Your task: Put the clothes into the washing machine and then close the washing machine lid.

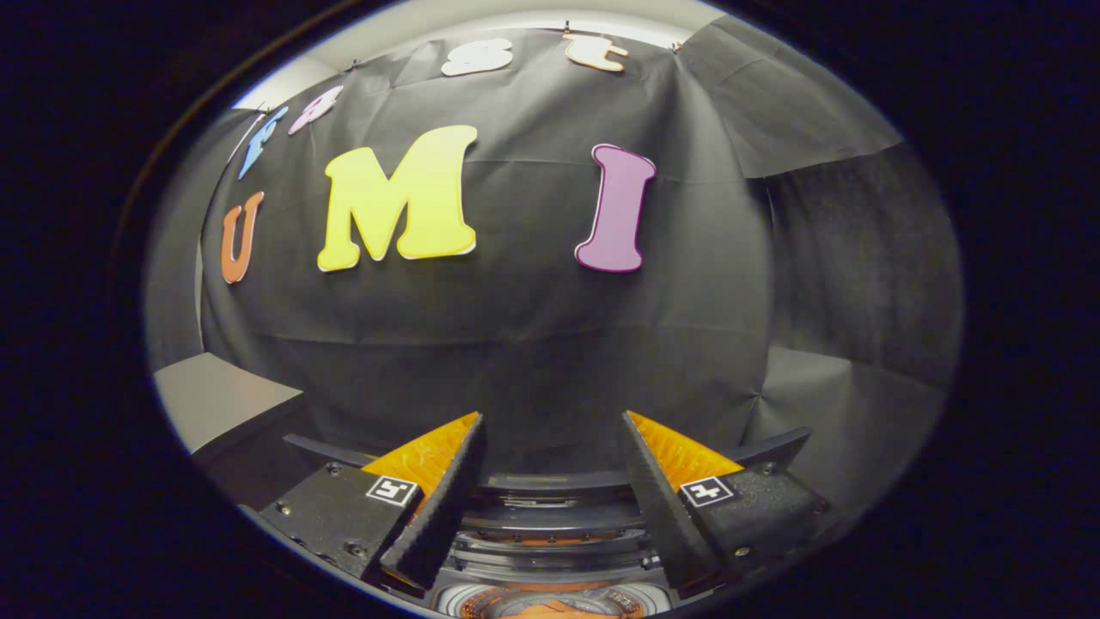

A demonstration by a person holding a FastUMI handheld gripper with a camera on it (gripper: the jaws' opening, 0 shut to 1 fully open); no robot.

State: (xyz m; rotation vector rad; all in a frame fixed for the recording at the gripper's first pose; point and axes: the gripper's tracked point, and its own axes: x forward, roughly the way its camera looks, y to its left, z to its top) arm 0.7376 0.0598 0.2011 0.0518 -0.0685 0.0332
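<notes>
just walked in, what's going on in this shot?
A person's handheld gripper is raised with its fingers apart and nothing between them, pointing at the booth's black cloth wall. Below and between the fingers sits part of a round, ringed opening, likely the washing machine; whether its lid is open is hard to tell. A grey surface lies off to one side.

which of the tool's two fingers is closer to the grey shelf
The open tool's left finger, beside the grey shelf; the right finger faces just black cloth.
</notes>
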